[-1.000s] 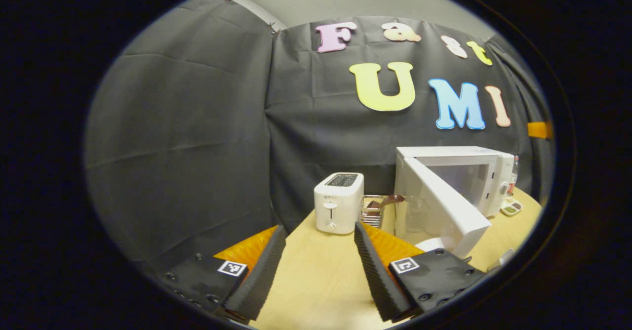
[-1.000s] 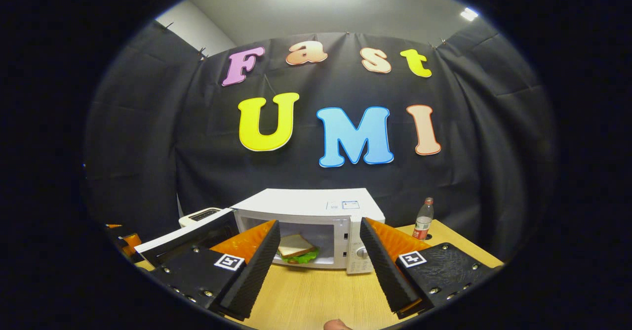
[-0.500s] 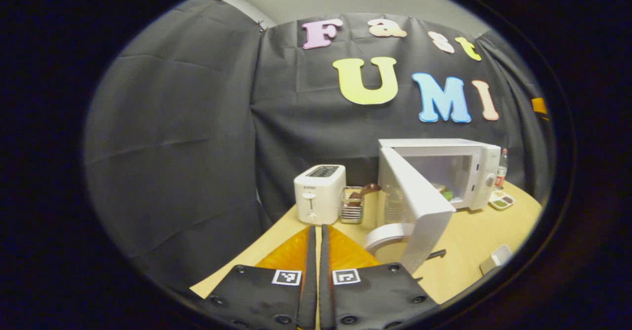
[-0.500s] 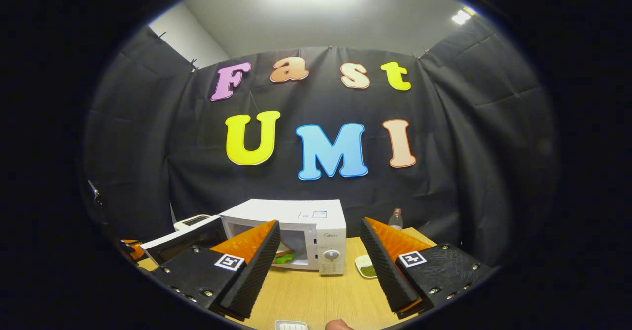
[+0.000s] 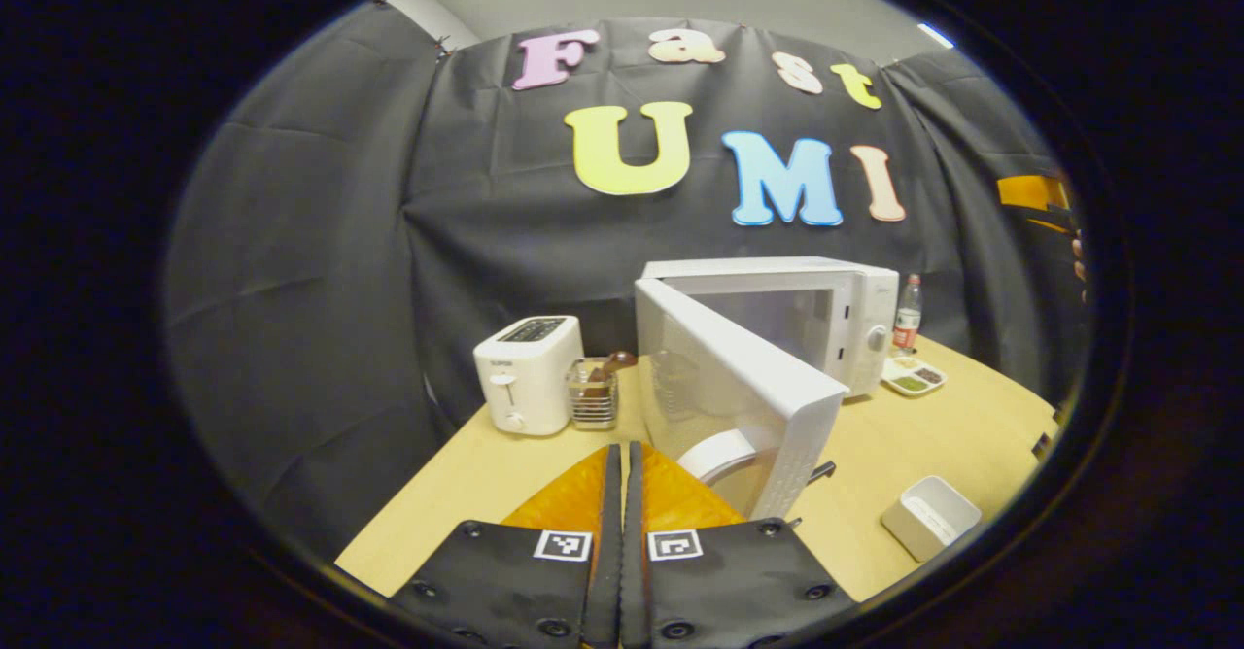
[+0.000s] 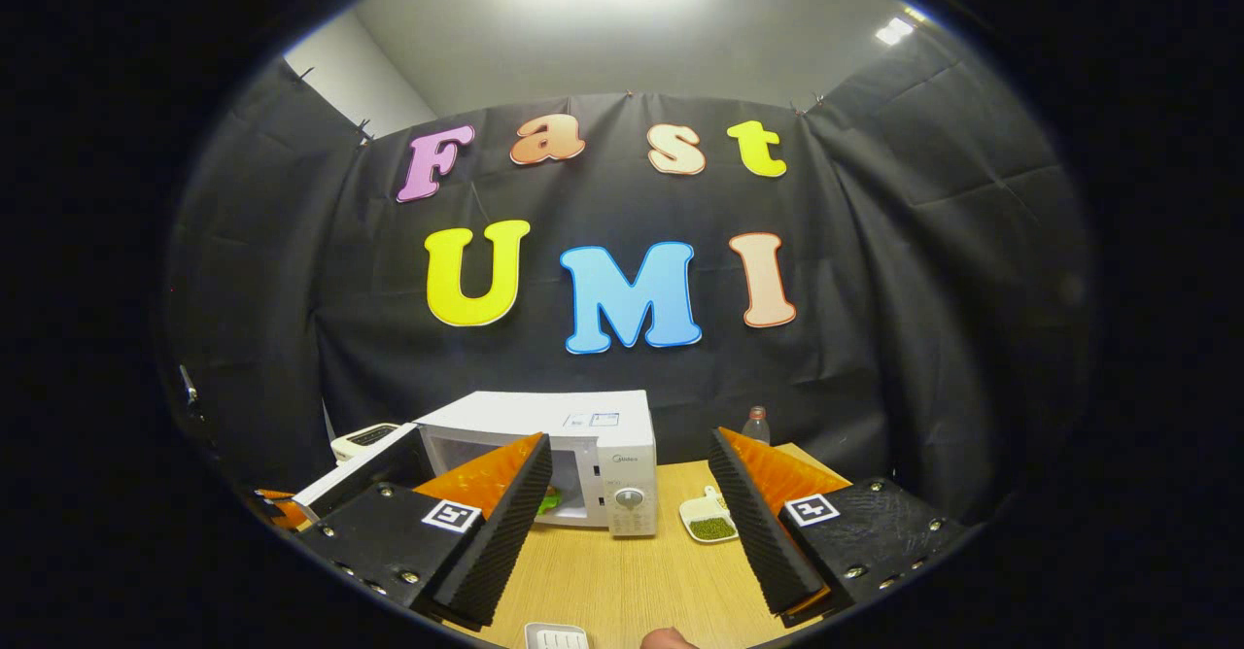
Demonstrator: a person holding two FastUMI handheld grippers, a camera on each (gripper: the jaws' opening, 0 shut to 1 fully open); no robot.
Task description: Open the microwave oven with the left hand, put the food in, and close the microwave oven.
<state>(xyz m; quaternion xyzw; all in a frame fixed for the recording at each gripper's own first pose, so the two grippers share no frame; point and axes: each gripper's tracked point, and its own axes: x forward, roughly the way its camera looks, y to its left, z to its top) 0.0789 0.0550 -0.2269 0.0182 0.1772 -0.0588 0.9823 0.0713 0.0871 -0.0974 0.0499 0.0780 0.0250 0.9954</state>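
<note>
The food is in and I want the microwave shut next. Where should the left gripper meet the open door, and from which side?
Push rather than grip: the door swings out toward the left gripper, hinged at the microwave body's left. Press its free outer edge from the outside face; shut fingers suit a flat push.

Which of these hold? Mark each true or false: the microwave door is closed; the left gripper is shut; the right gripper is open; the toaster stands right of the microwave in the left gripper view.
1. The microwave door is closed. False: it stands open.
2. The left gripper is shut. True, with nothing between its fingers.
3. The right gripper is open. True.
4. The toaster stands right of the microwave in the left gripper view. False: it stands left of it.
</note>
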